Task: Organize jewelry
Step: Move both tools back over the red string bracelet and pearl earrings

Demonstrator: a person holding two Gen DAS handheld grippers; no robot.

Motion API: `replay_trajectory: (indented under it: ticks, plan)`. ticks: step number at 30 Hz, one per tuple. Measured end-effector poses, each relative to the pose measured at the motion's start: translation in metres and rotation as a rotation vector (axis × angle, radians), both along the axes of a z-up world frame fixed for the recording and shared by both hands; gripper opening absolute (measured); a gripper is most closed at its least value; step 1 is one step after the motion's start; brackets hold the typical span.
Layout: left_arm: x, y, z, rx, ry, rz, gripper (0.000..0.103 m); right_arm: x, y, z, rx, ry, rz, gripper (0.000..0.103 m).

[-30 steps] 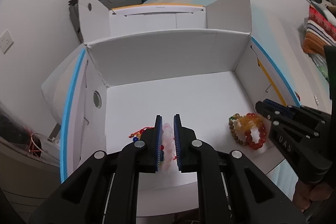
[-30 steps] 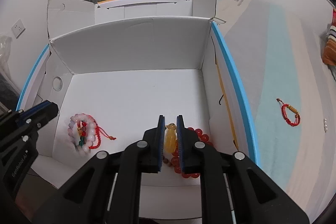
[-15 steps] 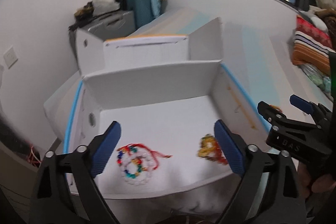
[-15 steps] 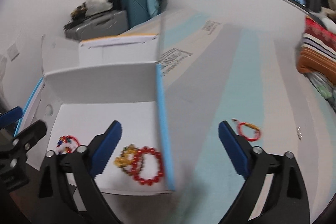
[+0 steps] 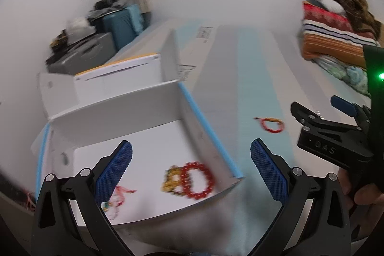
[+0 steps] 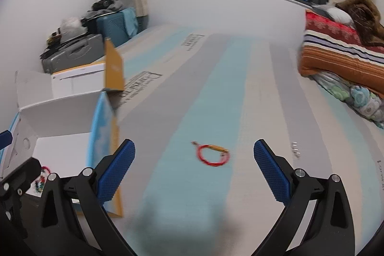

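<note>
Matt white cardboard box (image 5: 115, 109), glossy red bead bracelet (image 5: 198, 180), striped cloth bedsheet (image 6: 216, 92).

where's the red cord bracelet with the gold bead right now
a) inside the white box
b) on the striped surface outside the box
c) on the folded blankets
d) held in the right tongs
b: the red cord bracelet lies on the striped surface, outside the white box, ahead of the open, empty right tongs.

Black hand-held gripper (image 5: 191, 170), blue textured pads (image 5: 114, 172)
</note>
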State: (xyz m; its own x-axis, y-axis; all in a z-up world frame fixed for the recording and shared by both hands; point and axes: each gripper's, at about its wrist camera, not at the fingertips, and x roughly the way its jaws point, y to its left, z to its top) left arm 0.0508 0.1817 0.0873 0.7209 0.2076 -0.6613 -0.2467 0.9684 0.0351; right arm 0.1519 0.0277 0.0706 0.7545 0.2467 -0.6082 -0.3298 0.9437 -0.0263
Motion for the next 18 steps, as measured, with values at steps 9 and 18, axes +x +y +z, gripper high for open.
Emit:
replay_trajectory:
  ticks: [9,18]
  plan:
    - [0.04,-0.062,-0.009,-0.021,-0.02,-0.141,0.097,0.036,-0.06,-0.011,-0.007,-0.011,-0.1,0.095]
    - [0.096,-0.1,-0.032,-0.042,0.036,-0.176,0.097,0.077,-0.108,-0.036,-0.029,0.029,-0.151,0.095]
